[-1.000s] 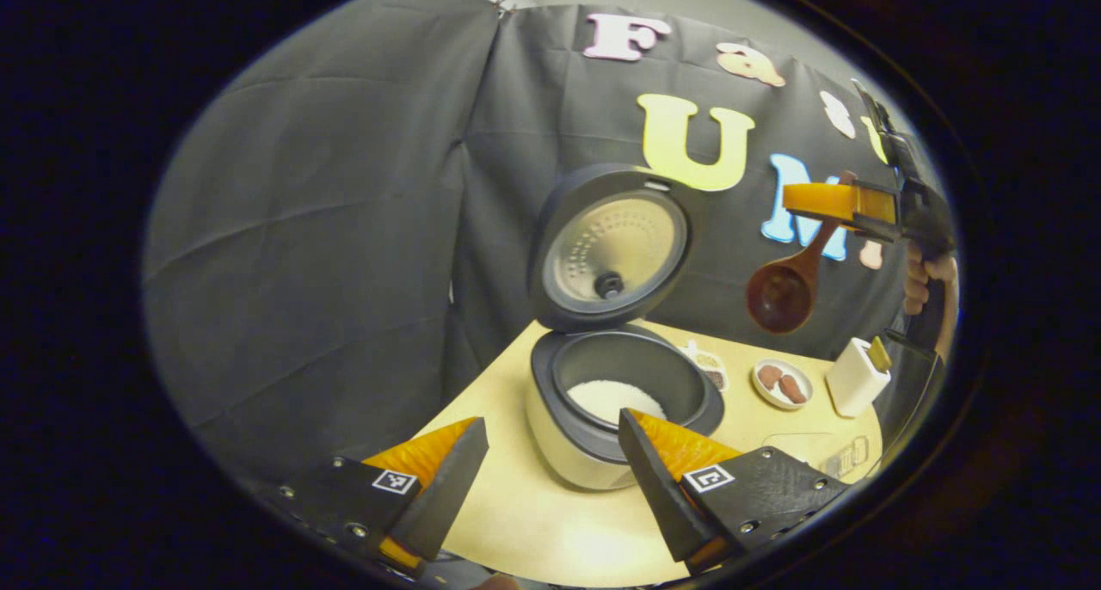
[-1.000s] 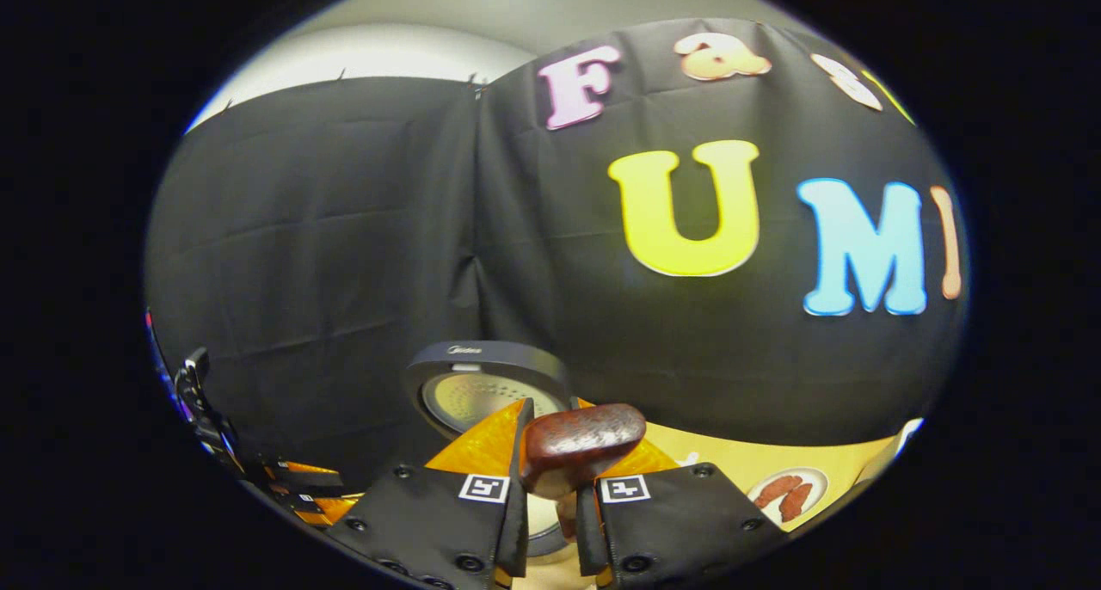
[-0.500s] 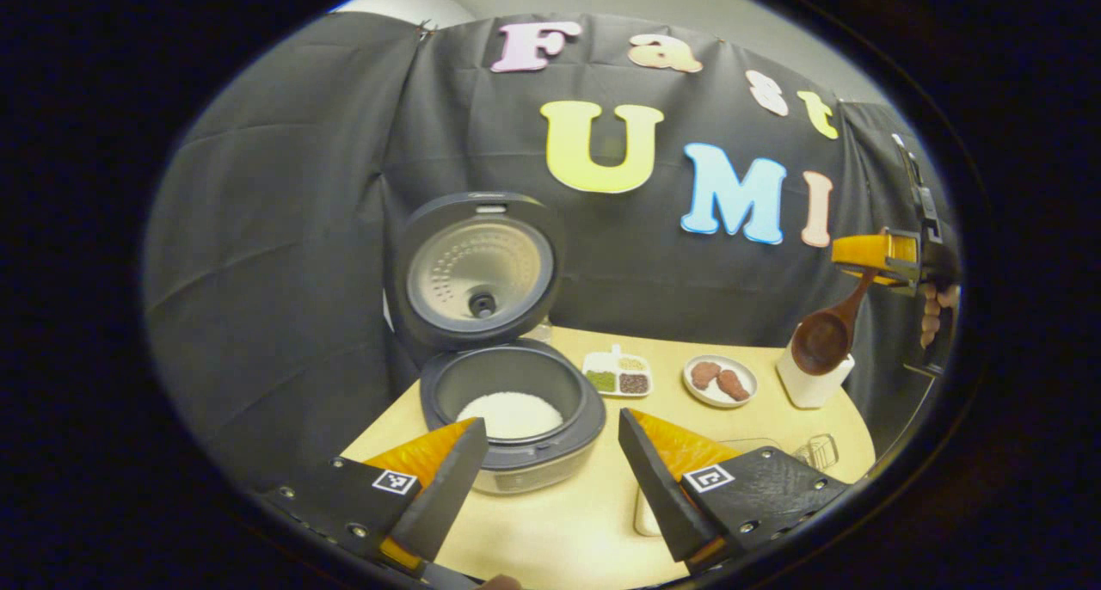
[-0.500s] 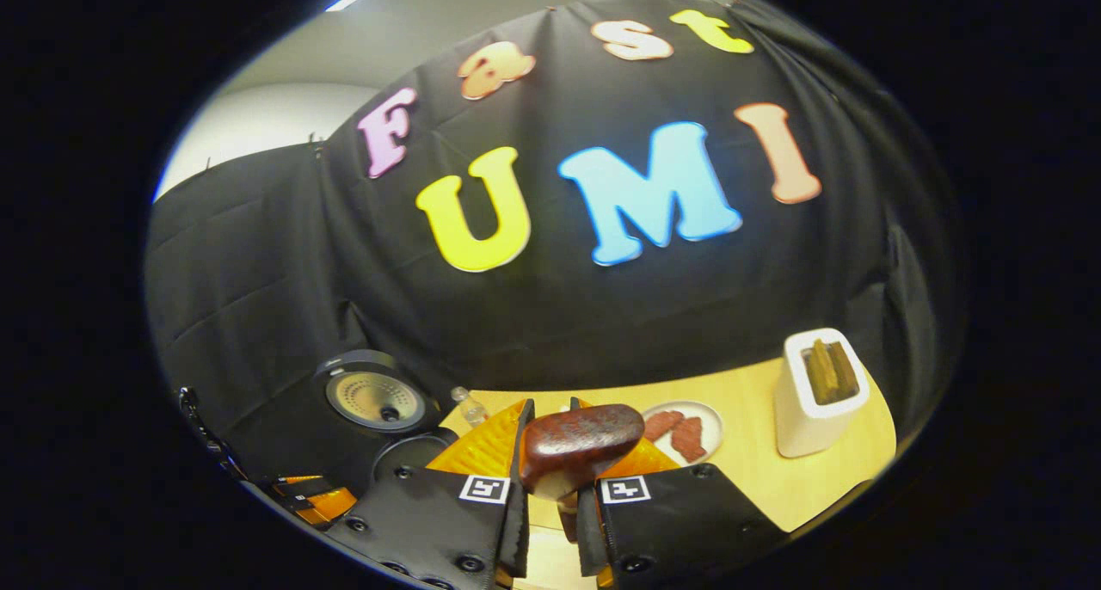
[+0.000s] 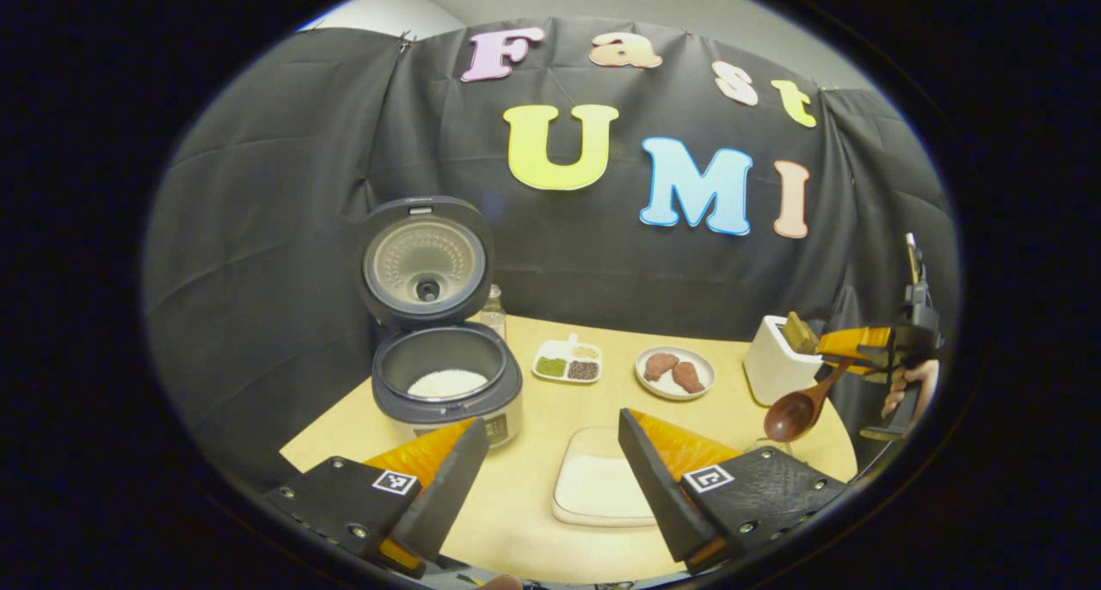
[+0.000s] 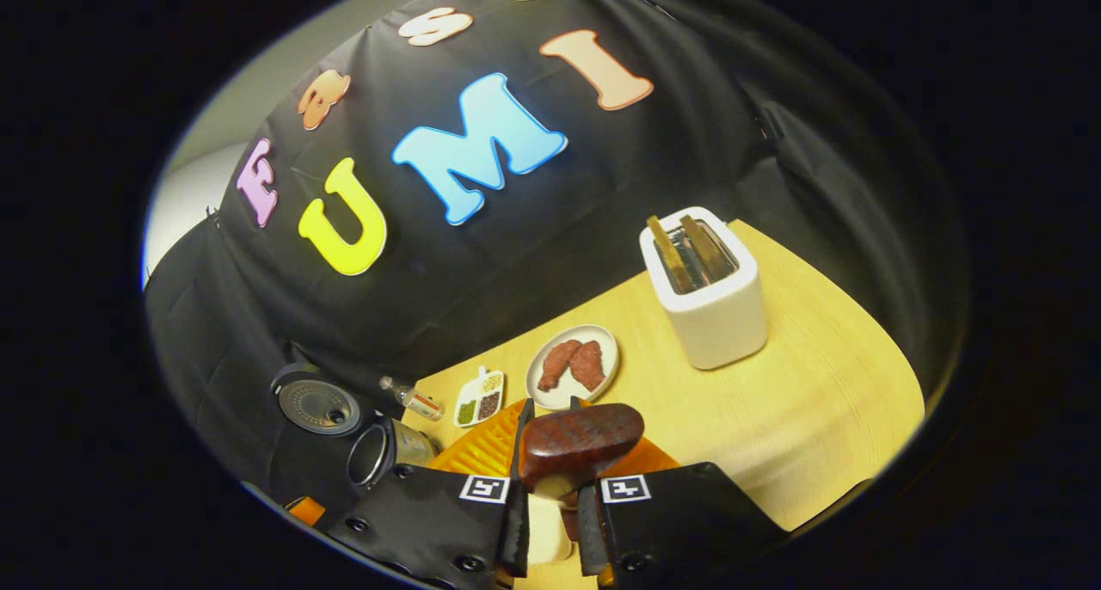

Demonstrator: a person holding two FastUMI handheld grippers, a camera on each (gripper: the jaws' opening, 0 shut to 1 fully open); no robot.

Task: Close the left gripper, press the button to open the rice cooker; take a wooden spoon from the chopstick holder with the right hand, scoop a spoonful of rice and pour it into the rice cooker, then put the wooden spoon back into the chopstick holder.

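wooden spoon [image 6: 581, 443] bowl hidden below right gripper [image 6: 550, 521]; holder [image 6: 707, 293] contents maybe chopsticks, too small.

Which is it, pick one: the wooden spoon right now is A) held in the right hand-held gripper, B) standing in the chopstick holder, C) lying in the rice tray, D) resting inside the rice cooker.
A: the right hand-held gripper has both fingers shut on the wooden spoon by its handle, the bowl hanging in the air beside the chopstick holder.

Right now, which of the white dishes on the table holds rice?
The square tray at the front edge; the round plate carries two brown pieces, and the divided dish holds beans.
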